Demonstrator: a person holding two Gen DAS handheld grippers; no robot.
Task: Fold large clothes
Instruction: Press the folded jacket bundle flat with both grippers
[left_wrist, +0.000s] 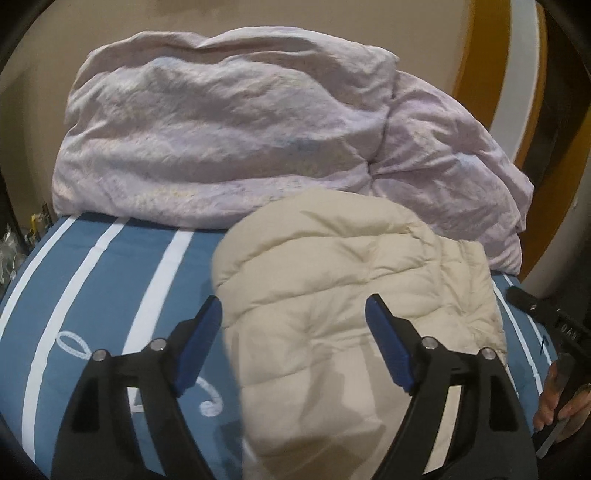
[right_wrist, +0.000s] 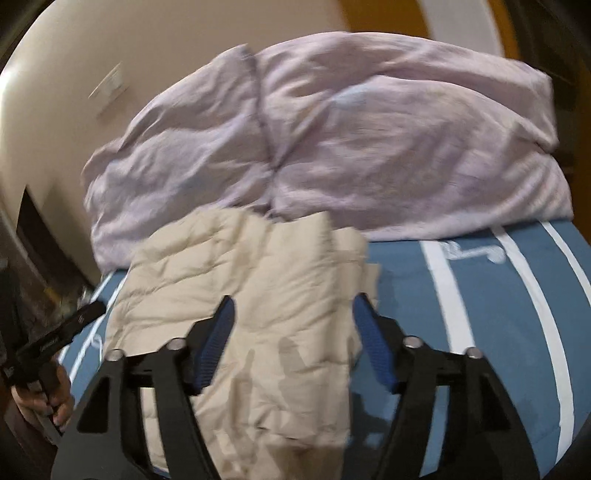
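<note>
Lying under both spread tools (left_wrist: 293, 321) (right_wrist: 293, 319), the cream jacket (left_wrist: 332, 295) goes ungripped.

A bulky, rumpled pale-lilac duvet (left_wrist: 229, 140) fills the upper half of the left wrist frame and blocks the way to the beige wall behind. Below it, the cream quilted puffer jacket (left_wrist: 332, 295) covers the centre and lower right. Bare blue bedspread with white stripes (left_wrist: 103, 280) lies open at lower left; in the right wrist frame the same spread (right_wrist: 498, 314) is free at lower right.
</note>
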